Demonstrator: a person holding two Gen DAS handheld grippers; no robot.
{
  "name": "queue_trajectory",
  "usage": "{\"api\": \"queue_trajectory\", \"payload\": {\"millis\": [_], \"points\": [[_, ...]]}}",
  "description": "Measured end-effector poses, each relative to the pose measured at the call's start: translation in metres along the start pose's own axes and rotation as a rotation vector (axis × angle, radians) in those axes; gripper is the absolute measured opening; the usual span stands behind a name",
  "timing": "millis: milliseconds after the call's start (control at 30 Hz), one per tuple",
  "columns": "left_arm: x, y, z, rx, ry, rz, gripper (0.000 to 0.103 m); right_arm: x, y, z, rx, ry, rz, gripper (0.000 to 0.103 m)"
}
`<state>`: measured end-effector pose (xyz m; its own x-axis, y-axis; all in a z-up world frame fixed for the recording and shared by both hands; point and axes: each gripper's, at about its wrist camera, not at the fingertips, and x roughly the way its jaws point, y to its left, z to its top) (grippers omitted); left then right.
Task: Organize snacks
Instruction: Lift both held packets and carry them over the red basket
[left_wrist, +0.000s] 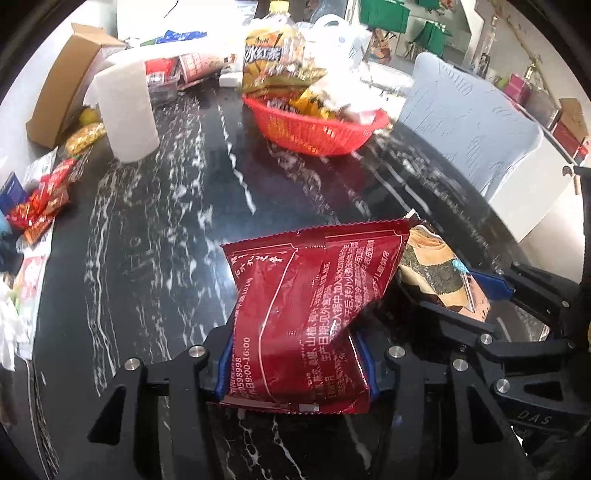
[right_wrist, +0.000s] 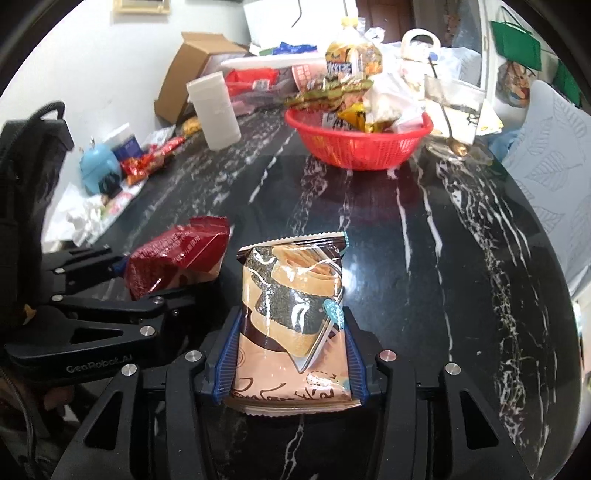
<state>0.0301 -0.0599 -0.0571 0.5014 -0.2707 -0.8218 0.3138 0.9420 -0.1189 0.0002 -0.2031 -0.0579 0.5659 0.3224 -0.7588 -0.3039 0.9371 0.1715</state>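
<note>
Each hand-held gripper pinches a packet, left (left_wrist: 295, 354) red (left_wrist: 306, 314), right (right_wrist: 291, 354) tan (right_wrist: 291, 314) (likely bound for the basket (right_wrist: 369, 155)).

A lived-in home dining area, centred on a black marble-patterned table (right_wrist: 424, 258) with white veining. On the table's far side sits a red plastic basket (right_wrist: 358, 147) heaped with snack packets, an iced-tea bottle (right_wrist: 352, 55) standing just behind it. Along the table's left edge: a paper towel roll (left_wrist: 125, 110), an open cardboard box (right_wrist: 188, 77) and loose wrappers. Beside the table's right edge stands a chair in a pale blue cover (left_wrist: 469, 125) (leaf-embossed). Green tote bags (left_wrist: 384, 14) hang beyond the table.
</note>
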Motion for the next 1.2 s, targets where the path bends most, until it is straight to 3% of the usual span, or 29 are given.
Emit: {"api": "queue_trajectory", "payload": {"millis": [533, 1000, 1200], "points": [[-0.042, -0.005, 0.042, 0.030, -0.125, -0.061, 0.051, -0.035, -0.011, 0.021, 0.053, -0.097, -0.017, 0.049], [-0.058, -0.014, 0.086, 0.099, -0.247, -0.102, 0.051, -0.067, -0.023, 0.051, 0.050, -0.209, -0.128, 0.050], [-0.062, -0.015, 0.110, 0.112, -0.299, -0.093, 0.051, -0.068, -0.032, 0.072, 0.036, -0.241, -0.137, 0.050]]}}
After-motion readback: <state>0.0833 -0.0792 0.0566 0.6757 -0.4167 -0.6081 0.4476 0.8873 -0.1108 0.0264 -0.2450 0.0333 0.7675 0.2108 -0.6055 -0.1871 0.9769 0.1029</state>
